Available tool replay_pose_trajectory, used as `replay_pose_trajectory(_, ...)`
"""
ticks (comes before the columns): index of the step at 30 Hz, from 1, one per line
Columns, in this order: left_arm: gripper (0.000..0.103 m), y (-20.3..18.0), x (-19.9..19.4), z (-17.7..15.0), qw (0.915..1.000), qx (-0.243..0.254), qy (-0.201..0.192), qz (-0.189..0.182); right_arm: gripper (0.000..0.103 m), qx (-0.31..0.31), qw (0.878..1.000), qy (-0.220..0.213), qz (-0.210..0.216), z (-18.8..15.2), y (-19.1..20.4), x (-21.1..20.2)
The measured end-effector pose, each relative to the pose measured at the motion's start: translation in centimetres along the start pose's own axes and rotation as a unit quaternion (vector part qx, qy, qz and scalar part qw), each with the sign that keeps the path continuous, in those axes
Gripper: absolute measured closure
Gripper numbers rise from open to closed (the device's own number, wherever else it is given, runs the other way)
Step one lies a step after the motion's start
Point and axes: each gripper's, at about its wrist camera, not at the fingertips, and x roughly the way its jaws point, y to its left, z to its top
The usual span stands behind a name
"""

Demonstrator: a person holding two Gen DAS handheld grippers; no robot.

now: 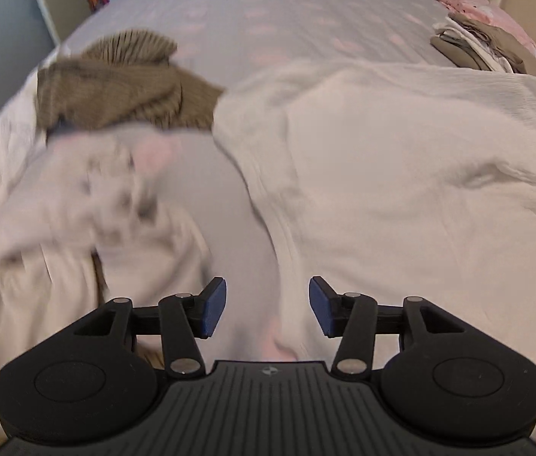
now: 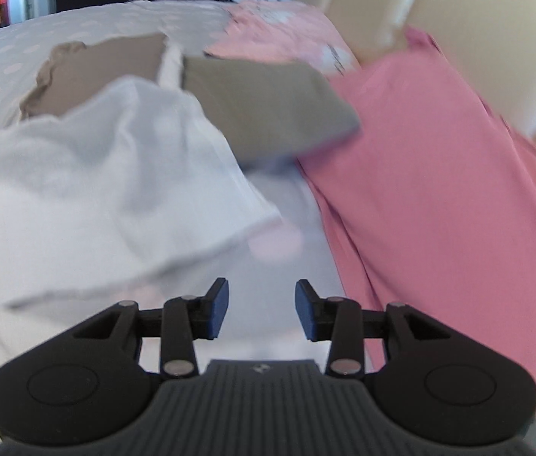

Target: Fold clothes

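We see the left claw [image 1: 267, 306] released, nothing between its pads, hanging over the bed [image 1: 230, 38]. Left to right in its view: a blurred spotted garment [image 1: 89, 205], a brown knit [image 1: 123, 83] beyond it, then a large white garment [image 1: 401, 174] spread over the bed's right half. Far right, a beige pile [image 1: 496, 45] lies near the bed's edge.

The right claw [image 2: 262, 309] is likewise released and empty. In its view, the white garment [image 2: 97, 190] lies left, a folded beige piece [image 2: 268, 114] behind it, a pink garment [image 2: 450, 190] right, against the cream headboard [image 2: 496, 38].
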Motion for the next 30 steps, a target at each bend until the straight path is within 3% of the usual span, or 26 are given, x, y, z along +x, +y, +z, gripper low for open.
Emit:
replay_pose_trajectory(12,0.054,-2.1,0.8,-6.5,0.9962,-0.08,0.029,-0.019,0.057,0.082,0.992,0.097,-0.014,-11.4,-6.5,2.1)
replay_pose_trajectory(20,0.049,-3.3,1.5,-7.2,0.9918,-0.121,0.029,-0.025,0.05,0.112,0.983,0.141,-0.032,-15.3,-10.1,3.7)
replay_pose_trajectory(24,0.049,-3.7,2.7,-7.2,0.989,-0.141,0.042,-0.016,0.042,0.137,0.981,0.135,-0.025,-16.3,-11.5,3.8)
replay_pose_trajectory(28,0.059,-3.9,3.6,-7.3,0.9854,-0.159,0.051,-0.03,0.042,0.159,0.978,0.131,-0.018,-17.0,-12.5,3.7)
replay_pose_trajectory(30,0.074,-3.9,3.8,-7.4,0.9849,-0.161,0.051,-0.04,0.042,0.166,0.977,0.13,-0.019,-17.2,-12.8,3.6)
